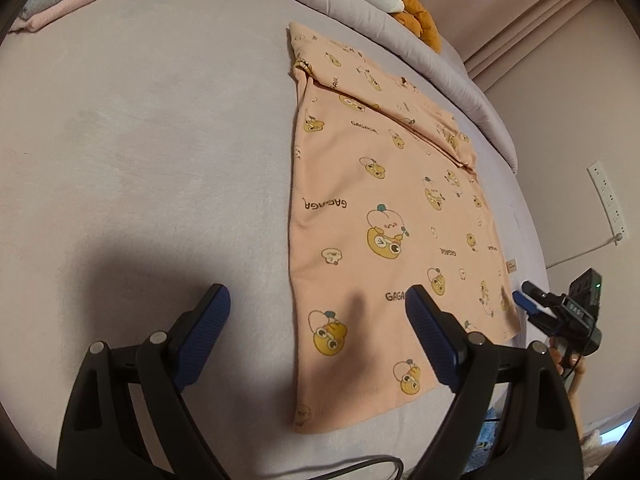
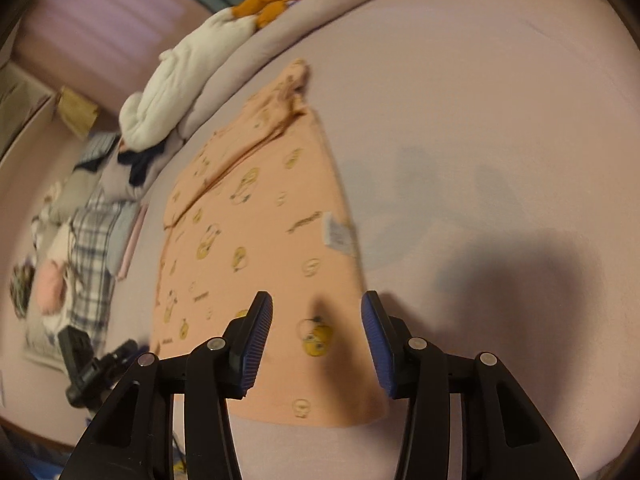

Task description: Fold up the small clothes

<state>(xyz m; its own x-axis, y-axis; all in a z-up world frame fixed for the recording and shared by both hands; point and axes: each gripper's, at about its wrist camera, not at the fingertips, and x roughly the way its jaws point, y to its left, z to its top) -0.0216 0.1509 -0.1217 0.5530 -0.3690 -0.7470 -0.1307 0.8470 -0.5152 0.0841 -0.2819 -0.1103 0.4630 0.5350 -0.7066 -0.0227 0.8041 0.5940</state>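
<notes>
Our left gripper [image 1: 318, 306] hangs with its jaws spread wide and nothing between the pads; its left finger [image 1: 208, 312] is over bare lilac bedsheet [image 1: 140, 160], its right finger over the near hem of the peach cartoon-print garment [image 1: 372, 208]. That garment lies flat ahead and to the right of this gripper, partly folded, a sleeve turned in over the far half. Beyond its right edge we see our right gripper [image 1: 524, 300], just off the cloth. In the right wrist view that gripper [image 2: 317, 312] stands partly open, empty, above the garment's [image 2: 256, 240] near corner. A white care label [image 2: 338, 232] shows ahead of it.
</notes>
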